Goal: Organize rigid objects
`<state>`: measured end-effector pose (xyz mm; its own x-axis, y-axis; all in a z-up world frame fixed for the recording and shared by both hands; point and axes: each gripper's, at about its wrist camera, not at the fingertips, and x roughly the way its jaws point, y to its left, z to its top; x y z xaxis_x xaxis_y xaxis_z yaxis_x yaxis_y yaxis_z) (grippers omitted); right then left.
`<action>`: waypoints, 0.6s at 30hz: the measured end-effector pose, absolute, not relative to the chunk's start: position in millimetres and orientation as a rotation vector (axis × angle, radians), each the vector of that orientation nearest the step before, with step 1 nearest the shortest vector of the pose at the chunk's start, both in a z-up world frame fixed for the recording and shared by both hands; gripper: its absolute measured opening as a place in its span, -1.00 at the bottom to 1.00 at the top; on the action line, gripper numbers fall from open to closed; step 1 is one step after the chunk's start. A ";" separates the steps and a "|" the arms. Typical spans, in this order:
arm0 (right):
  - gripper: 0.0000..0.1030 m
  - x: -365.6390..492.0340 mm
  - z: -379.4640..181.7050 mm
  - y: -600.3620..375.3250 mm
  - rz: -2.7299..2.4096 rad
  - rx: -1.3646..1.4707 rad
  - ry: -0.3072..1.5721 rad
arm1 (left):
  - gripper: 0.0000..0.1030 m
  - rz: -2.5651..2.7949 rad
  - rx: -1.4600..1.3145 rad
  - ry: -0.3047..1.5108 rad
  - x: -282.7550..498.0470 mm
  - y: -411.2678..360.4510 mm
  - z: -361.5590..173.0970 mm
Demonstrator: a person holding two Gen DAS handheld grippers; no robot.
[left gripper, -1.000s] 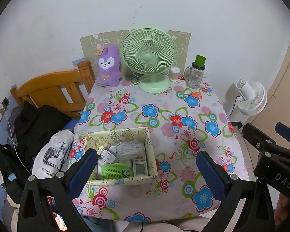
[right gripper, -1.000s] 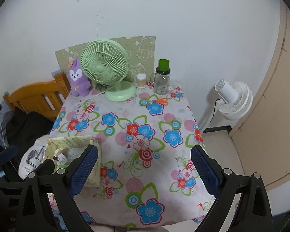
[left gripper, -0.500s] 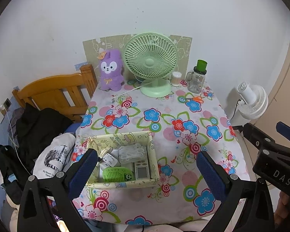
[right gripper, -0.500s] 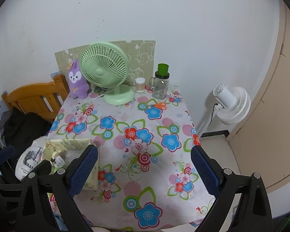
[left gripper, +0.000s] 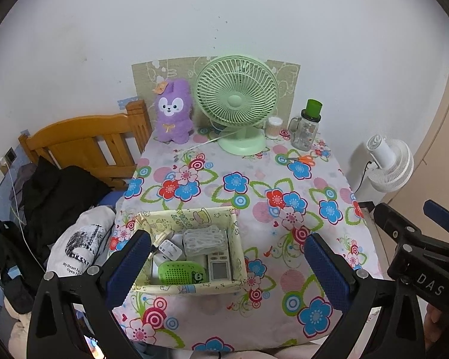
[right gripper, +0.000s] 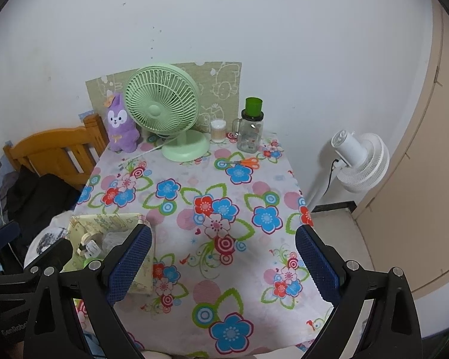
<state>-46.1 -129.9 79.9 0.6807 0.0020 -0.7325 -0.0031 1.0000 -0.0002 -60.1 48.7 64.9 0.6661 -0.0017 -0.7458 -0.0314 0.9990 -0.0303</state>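
A pale yellow patterned box (left gripper: 191, 217) stands near the table's front left; it also shows in the right wrist view (right gripper: 110, 220). It holds a green perforated case (left gripper: 181, 272), a grey remote (left gripper: 220, 266), a clear plastic piece (left gripper: 205, 237) and small white items. My left gripper (left gripper: 227, 264) is open and empty, held above and in front of the box. My right gripper (right gripper: 223, 261) is open and empty, over the table's front middle. Orange-handled scissors (right gripper: 245, 161) lie at the back right.
On the floral tablecloth (left gripper: 254, 197) at the back stand a green fan (left gripper: 236, 98), a purple plush rabbit (left gripper: 173, 112), a small jar (left gripper: 274, 127) and a green-lidded bottle (left gripper: 306, 128). A wooden bed frame (left gripper: 83, 143) with clothes is left; a white floor fan (left gripper: 389, 164) is right.
Both grippers have pulled back and up from the table, so the table and box look smaller and farther. Both stay open and empty.
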 end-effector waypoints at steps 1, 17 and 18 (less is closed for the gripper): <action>0.91 -46.3 80.0 -130.7 0.003 -0.001 0.821 | 0.99 0.017 -0.043 0.839 -60.3 48.9 65.3; 0.91 -46.8 77.2 -137.6 -0.022 0.035 0.829 | 0.99 0.036 -0.031 0.823 -61.7 47.0 68.1; 0.91 -46.9 77.1 -138.0 -0.031 0.031 0.829 | 0.99 0.039 -0.029 0.822 -62.0 47.6 68.6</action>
